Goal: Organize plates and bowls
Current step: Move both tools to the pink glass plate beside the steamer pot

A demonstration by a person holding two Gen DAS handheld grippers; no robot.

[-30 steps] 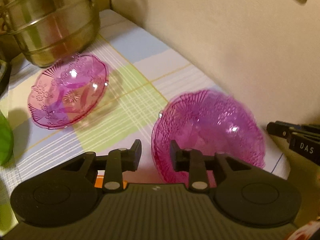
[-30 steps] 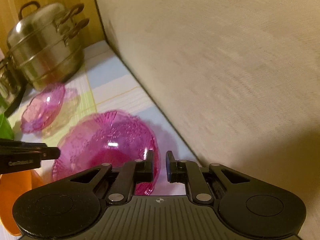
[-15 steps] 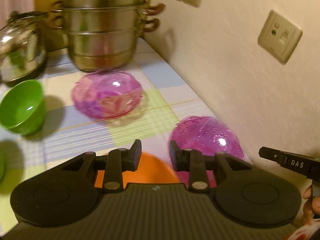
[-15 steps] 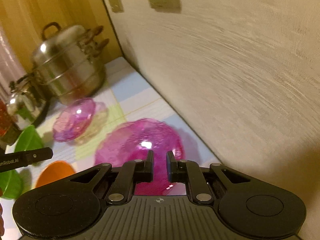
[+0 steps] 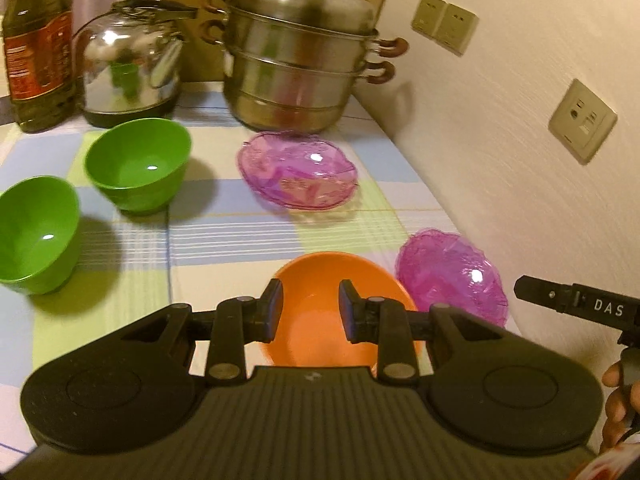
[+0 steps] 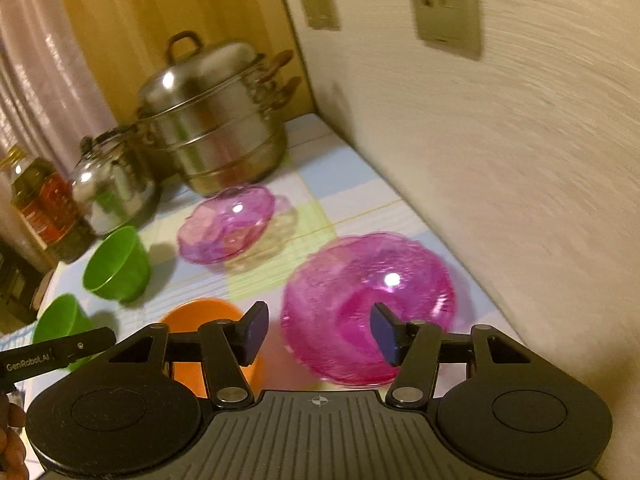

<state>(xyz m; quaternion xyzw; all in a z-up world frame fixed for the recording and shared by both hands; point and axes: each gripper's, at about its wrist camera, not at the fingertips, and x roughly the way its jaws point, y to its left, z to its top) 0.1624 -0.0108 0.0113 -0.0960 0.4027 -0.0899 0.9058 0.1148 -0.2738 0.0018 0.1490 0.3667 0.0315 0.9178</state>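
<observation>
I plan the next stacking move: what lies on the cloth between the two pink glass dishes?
Nothing: in the right wrist view only bare checked cloth separates the far pink dish from the near pink dish.

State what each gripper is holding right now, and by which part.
Nothing is held. The left gripper is empty, its fingers apart above the orange bowl. The right gripper has just been opening; nothing sits between its fingers, the pink bowl lying beyond.

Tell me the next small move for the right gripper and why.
Probably lower the right gripper onto the near rim of the closer pink glass bowl. Its jaws have just been opening with nothing between them, and that bowl sits right ahead, apart from the other pink bowl by the steamer pot.
</observation>
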